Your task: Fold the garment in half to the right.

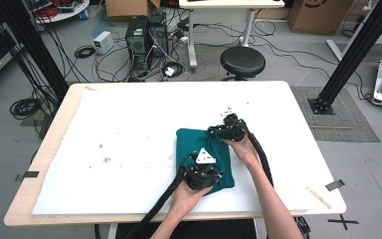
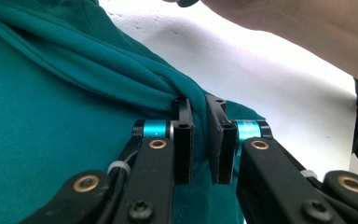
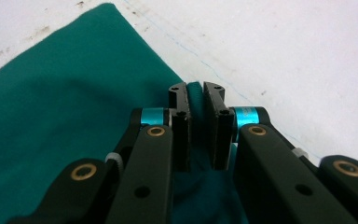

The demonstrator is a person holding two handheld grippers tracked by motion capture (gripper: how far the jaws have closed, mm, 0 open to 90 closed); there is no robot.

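Plainly folded teal cloth, bunched

I'm working in a lab: computer towers and tangled cables on the floor, black framing struts, a stool.

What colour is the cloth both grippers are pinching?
Teal cloth, plain, no pattern; clearest in the left gripper view.

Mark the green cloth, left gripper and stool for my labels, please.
green cloth (image 1: 189,142): high view, its bare upper left part.
left gripper (image 2: 199,122): left gripper view, between its fingertips.
stool (image 1: 242,60): high view, seat centre.
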